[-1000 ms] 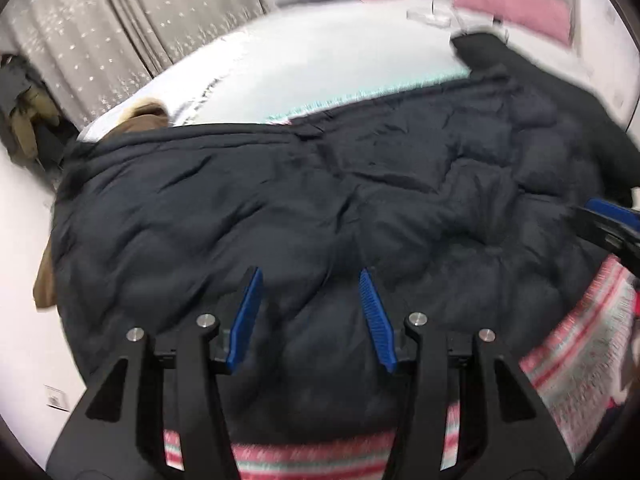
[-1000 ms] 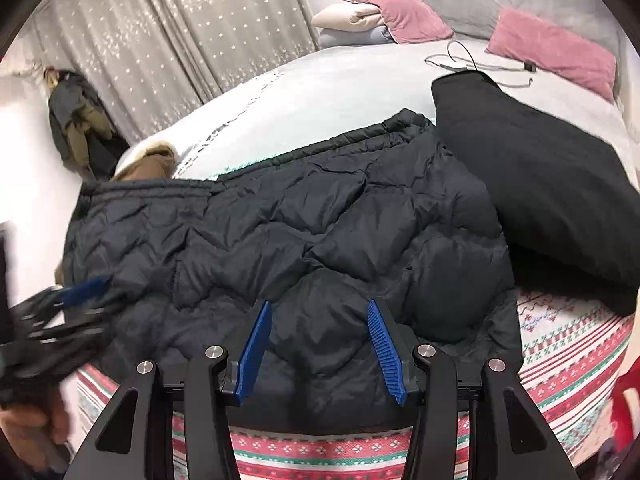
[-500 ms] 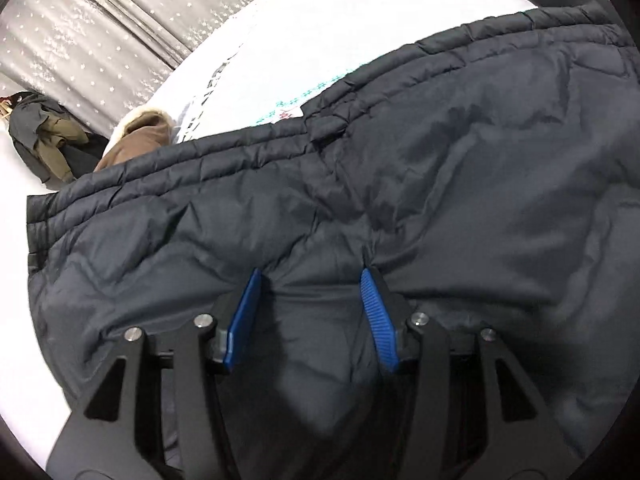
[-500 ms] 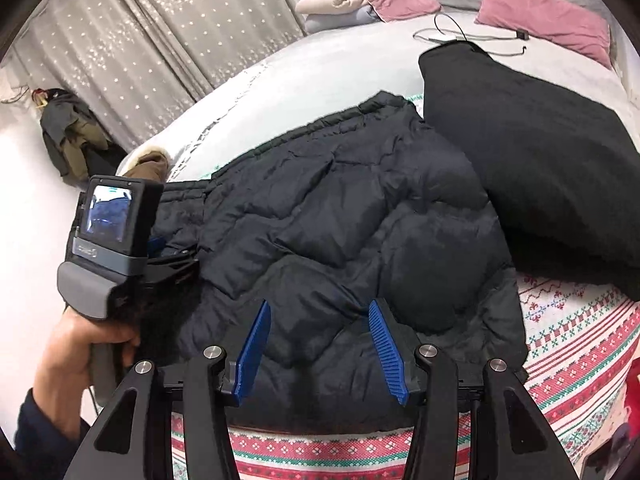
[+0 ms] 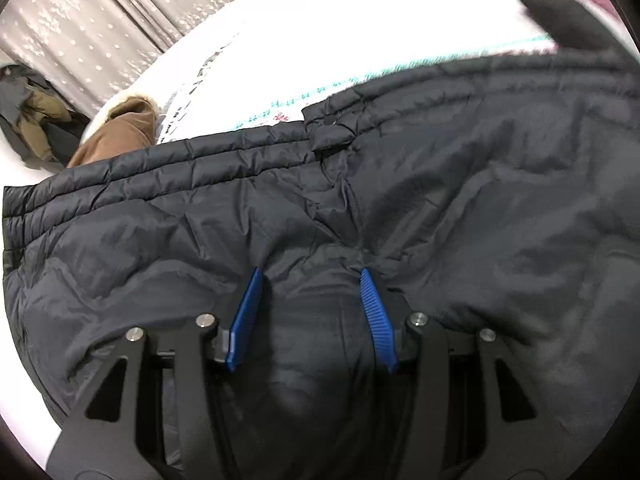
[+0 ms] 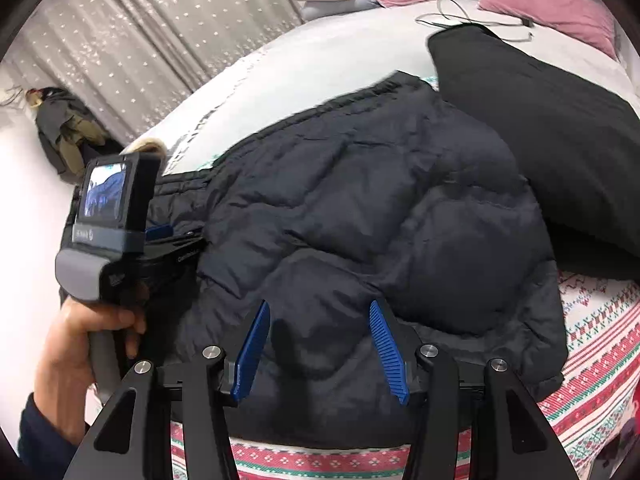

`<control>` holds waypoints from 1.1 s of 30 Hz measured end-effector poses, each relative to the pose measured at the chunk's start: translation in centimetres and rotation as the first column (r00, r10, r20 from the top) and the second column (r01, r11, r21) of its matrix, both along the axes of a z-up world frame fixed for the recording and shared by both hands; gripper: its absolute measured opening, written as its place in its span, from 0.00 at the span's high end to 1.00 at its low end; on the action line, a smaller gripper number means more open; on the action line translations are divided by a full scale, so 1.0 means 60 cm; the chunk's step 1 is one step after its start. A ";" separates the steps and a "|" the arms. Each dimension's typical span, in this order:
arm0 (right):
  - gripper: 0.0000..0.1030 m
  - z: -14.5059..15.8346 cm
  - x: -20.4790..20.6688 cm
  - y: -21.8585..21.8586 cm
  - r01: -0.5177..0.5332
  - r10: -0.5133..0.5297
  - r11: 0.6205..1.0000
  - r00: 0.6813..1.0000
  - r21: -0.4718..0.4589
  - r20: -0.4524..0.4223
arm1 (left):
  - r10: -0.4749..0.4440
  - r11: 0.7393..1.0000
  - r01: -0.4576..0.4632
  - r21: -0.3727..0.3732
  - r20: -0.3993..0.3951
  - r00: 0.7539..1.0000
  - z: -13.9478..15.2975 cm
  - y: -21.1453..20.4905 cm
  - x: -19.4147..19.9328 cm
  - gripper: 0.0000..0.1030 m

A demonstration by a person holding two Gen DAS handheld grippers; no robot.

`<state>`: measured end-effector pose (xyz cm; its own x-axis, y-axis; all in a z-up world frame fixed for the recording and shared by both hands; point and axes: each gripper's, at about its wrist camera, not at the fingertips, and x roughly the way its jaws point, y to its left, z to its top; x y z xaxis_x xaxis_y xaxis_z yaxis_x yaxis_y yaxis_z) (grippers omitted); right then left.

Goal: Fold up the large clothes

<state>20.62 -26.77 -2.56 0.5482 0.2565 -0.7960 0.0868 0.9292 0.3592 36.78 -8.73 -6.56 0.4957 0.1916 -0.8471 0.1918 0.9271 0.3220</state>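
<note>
Since a second ago we've pushed our left claw (image 5: 308,276) right down into the dark puffer jacket (image 5: 440,208), so the fabric now bulges up between its spread blue fingers (image 5: 245,316). Our right claw (image 6: 316,312) sits spread too, gripping nothing, over the jacket's near hem. Jacket's lying flat on the bed (image 6: 320,60), half on the patterned blanket (image 6: 592,344), beside a black garment (image 6: 540,120).

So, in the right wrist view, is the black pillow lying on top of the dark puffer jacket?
Yes, the black pillow overlaps the right edge of the dark puffer jacket, covering part of it.
</note>
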 end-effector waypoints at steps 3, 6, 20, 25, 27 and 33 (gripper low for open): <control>0.47 -0.003 -0.002 0.015 -0.025 0.025 0.999 1.000 -0.039 -0.007 | 0.027 0.991 -0.023 -0.134 0.028 0.999 0.056 0.036 -0.030 0.49; 0.46 -0.005 -0.004 0.021 -0.030 0.029 0.998 1.000 -0.063 -0.008 | 0.069 0.966 -0.052 -0.253 0.062 0.996 0.112 0.099 -0.085 0.47; 0.45 0.010 -0.031 0.169 -0.237 0.266 0.940 0.960 -0.246 0.093 | 0.540 0.653 -0.415 -0.633 0.004 0.842 0.086 0.449 -0.326 0.34; 0.47 -0.008 -0.048 0.259 -0.333 0.405 0.854 0.908 -0.401 0.109 | 0.590 0.521 -0.477 -0.708 -0.105 0.800 0.038 0.505 -0.357 0.34; 0.68 -0.013 -0.053 0.282 -0.355 0.444 0.827 0.888 -0.436 0.118 | 0.585 0.448 -0.470 -0.760 -0.148 0.797 0.027 0.517 -0.364 0.34; 0.86 -0.067 -0.023 0.323 -0.359 0.460 0.772 0.885 -0.524 0.073 | 0.538 0.404 -0.449 -0.797 -0.190 0.821 -0.004 0.503 -0.364 0.34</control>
<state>19.25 -7.38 -6.55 0.6297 0.1024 -0.7701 -0.3636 0.9149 -0.1757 14.92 21.43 -6.79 0.6194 -0.2831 -0.7323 -0.3719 0.7156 -0.5912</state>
